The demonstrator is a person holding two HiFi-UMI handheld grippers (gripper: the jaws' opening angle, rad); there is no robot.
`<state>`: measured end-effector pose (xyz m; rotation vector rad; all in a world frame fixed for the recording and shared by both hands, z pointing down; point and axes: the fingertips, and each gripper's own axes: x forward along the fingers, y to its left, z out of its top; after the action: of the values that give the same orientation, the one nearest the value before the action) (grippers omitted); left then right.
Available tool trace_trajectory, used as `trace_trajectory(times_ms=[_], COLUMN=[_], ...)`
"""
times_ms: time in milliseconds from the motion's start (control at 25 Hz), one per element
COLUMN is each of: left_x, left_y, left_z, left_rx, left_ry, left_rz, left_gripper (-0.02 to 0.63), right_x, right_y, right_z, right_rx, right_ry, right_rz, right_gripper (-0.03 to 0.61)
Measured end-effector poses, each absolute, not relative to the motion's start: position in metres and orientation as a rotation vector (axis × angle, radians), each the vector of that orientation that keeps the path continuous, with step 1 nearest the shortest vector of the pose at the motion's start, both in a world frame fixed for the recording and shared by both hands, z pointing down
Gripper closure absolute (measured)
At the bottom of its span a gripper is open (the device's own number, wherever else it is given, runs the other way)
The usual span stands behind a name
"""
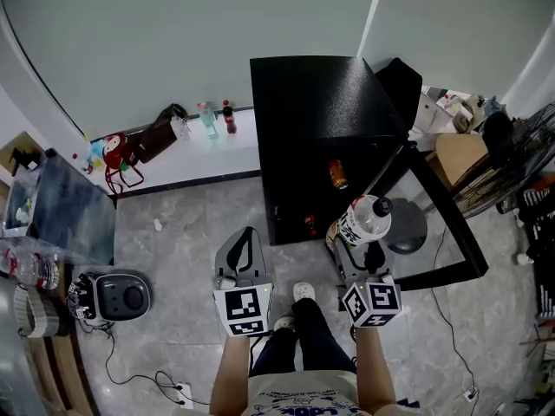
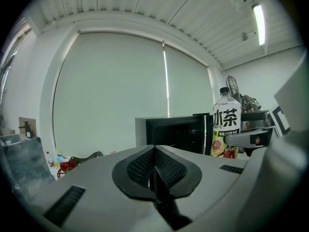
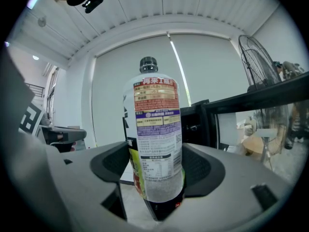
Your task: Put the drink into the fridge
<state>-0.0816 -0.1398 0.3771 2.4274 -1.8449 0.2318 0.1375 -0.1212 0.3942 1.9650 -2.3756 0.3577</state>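
The drink, a clear bottle (image 1: 364,219) with a black cap and a printed label, stands upright between the jaws of my right gripper (image 1: 354,248), which is shut on its lower part. In the right gripper view the bottle (image 3: 155,129) fills the middle, with the pads pressing both its sides. The black fridge (image 1: 316,102) stands just ahead with its door (image 1: 442,224) swung open to the right. An orange can (image 1: 337,175) sits inside. My left gripper (image 1: 244,237) hangs to the left of the fridge, shut and empty, its pads (image 2: 155,161) meeting.
Two small bottles (image 1: 217,120) and a dark bag (image 1: 160,133) stand on the white ledge at the back left. A grey round machine (image 1: 121,295) with cables lies on the floor at left. A dark stool (image 1: 406,228) sits under the open door. Clutter fills the right side.
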Motion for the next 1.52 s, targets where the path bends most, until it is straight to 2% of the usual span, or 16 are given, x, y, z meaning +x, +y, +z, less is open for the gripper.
trace_trajectory(times_ms=[880, 1520], left_x=[-0.056, -0.043], left_y=[-0.220, -0.231], left_z=[0.427, 0.481], left_rx=[2.352, 2.368], left_ry=[-1.854, -1.780], left_rz=[0.305, 0.336], left_gripper=[0.609, 0.609], right_x=[0.141, 0.142], right_y=[-0.223, -0.256], right_z=[0.463, 0.543], right_rx=[1.840, 1.826], right_ry=[-2.437, -2.376], right_rz=[0.398, 0.427], right_gripper=[0.242, 0.244])
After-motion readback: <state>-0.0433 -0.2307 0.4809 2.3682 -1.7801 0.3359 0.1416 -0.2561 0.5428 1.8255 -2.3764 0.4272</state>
